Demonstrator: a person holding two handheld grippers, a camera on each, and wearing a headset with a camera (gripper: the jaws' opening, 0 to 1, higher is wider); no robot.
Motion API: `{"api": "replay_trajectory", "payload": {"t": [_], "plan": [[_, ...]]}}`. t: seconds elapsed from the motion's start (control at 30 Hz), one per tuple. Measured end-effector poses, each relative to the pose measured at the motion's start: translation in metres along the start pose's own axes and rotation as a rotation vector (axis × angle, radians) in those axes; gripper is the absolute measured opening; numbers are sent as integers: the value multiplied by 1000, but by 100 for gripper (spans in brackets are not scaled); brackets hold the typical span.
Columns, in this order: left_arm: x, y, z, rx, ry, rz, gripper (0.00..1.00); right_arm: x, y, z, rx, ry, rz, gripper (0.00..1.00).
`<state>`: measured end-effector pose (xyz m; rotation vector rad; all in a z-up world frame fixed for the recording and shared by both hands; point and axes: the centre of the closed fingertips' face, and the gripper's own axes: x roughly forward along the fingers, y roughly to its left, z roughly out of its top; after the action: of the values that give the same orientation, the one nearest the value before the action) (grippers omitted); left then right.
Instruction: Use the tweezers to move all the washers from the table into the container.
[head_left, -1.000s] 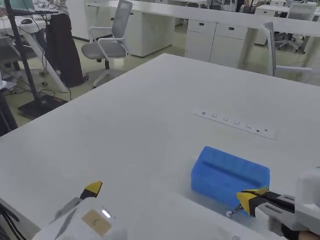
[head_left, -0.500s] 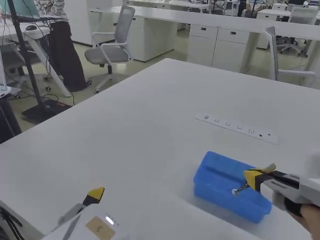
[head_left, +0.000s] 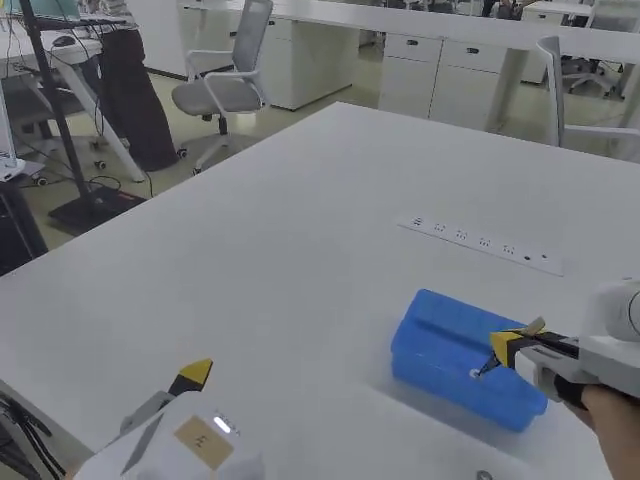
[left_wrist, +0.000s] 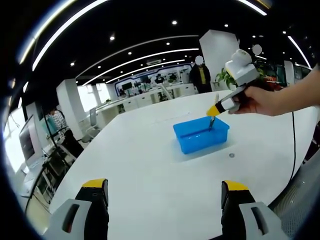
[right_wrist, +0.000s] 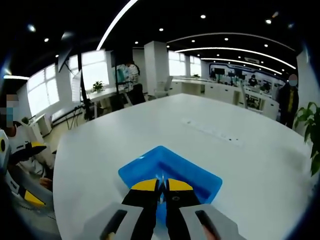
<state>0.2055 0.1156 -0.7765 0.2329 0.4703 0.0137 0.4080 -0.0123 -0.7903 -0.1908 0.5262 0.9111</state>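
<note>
Clamping thin tweezers (head_left: 485, 367), right gripper (right_wrist: 162, 186) hovers over blue rectangular container (head_left: 440, 330); left gripper (left_wrist: 164, 186) spread apart.

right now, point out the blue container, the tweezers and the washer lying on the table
blue container (left_wrist: 200, 145), left gripper view, on its near outer wall
tweezers (head_left: 485, 368), head view, on the thin shaft near the tip
washer (left_wrist: 231, 155), left gripper view, on its middle

Blue container (head_left: 440, 345), white table (head_left: 300, 250)

The right tool (head_left: 504, 346) holds the tweezers (head_left: 486, 366) tip-down over the blue container (head_left: 432, 338).
</note>
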Motion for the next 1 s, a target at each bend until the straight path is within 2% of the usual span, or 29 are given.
{"api": "replay_trajectory", "payload": {"t": [0.37, 1.0], "plan": [[-1, 3, 1, -8, -9, 10, 96, 8, 1, -20, -5, 48, -5, 2], [-1, 3, 1, -9, -8, 10, 95, 11, 0, -27, 0, 68, -1, 2]]}}
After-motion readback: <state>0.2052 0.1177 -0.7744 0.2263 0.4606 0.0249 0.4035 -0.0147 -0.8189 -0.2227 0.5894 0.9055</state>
